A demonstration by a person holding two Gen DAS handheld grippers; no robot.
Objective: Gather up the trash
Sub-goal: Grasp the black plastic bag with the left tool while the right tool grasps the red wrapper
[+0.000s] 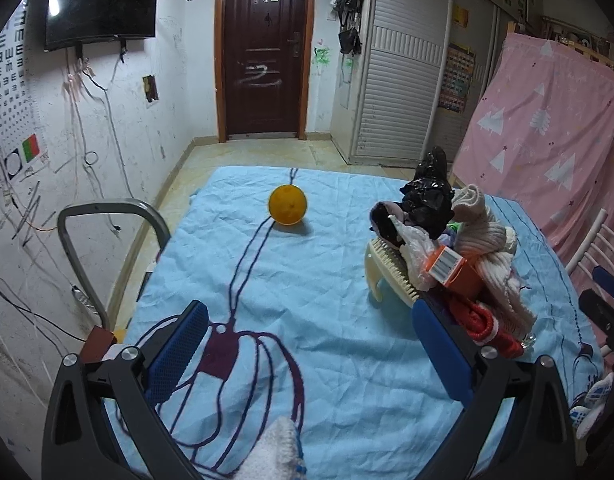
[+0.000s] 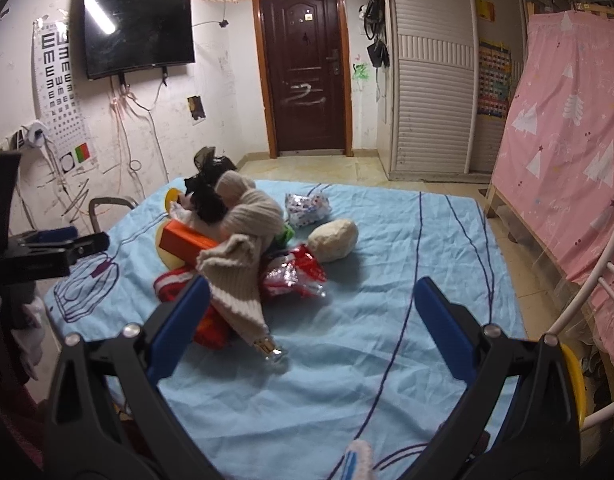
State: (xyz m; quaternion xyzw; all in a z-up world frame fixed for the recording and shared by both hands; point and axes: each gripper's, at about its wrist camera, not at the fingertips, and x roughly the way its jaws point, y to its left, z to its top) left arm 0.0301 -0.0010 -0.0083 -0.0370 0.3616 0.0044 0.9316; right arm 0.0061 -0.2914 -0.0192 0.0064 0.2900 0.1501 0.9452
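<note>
Left wrist cam: my left gripper [image 1: 309,350] hangs over the blue sheet [image 1: 339,360], jaws spread wide, nothing between them. Trash pile sits ahead & to the right: black plastic bag [image 1: 429,196] on top, beige knit cloth [image 1: 493,256] draped over an orange box [image 1: 455,270], clear plastic wrap [image 1: 417,246] w/ a cream brush [image 1: 391,270] beneath, red wrapper [image 1: 489,326] at the near end, just beside my right finger. Orange ball [image 1: 287,204] lies apart from the pile, farther back on the sheet. Right wrist cam: my right gripper [image 2: 311,326] also spread wide, holding nothing, low over the sheet. Same pile is front-left; the knit cloth's near end reaches down beside my left finger. Red-and-silver foil wrapper [image 2: 295,276] touches the pile's right side, a pale lumpy bundle [image 2: 334,239] lies just beside it, and a white printed bag [image 2: 308,208] behind. Left gripper shows at the frame's left edge. Dark door [image 2: 305,68] & wall TV [image 2: 139,28] in the bkgd.
</note>
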